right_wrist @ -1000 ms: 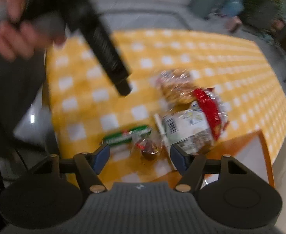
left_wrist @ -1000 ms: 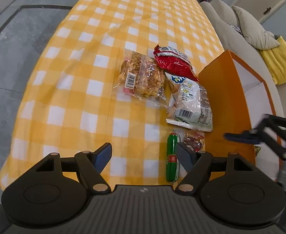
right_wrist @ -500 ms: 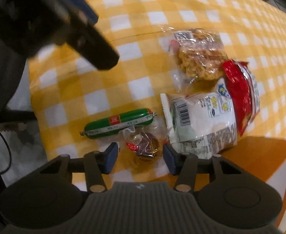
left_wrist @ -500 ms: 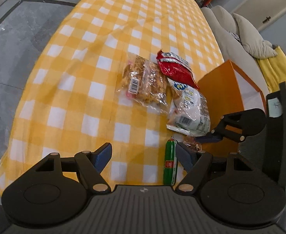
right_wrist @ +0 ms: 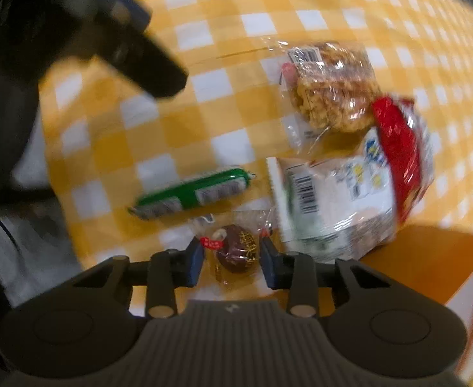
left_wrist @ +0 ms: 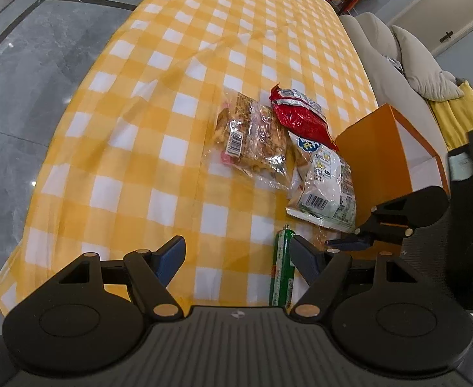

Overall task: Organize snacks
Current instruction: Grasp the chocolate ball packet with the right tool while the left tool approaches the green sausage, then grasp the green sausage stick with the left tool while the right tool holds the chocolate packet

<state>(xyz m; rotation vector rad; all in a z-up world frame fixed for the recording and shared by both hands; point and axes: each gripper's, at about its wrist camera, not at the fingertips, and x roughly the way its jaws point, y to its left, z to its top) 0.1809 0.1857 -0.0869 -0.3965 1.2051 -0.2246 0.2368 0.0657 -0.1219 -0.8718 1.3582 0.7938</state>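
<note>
Snacks lie on the yellow checked tablecloth (left_wrist: 172, 113): a clear bag of golden crackers (left_wrist: 252, 135) (right_wrist: 333, 87), a red packet (left_wrist: 297, 116) (right_wrist: 397, 135), a white packet (left_wrist: 327, 187) (right_wrist: 330, 193), a green sausage stick (left_wrist: 281, 271) (right_wrist: 191, 193) and a small wrapped dark sweet (right_wrist: 236, 248). My right gripper (right_wrist: 231, 254) is low over the sweet, its fingers on either side and narrowing, still apart. My left gripper (left_wrist: 238, 258) is open and empty above the table's near end, left of the sausage. The right gripper also shows in the left wrist view (left_wrist: 349, 243).
An open orange box (left_wrist: 385, 161) (right_wrist: 430, 274) stands right of the snacks. A beige sofa (left_wrist: 397, 64) with a yellow cloth runs along the table's far right. The table's near edge drops to grey floor (left_wrist: 17, 80).
My right gripper has dropped toward the small wrapped sweet and its fingers have narrowed around it. The left gripper has lifted back slightly and stays open.
</note>
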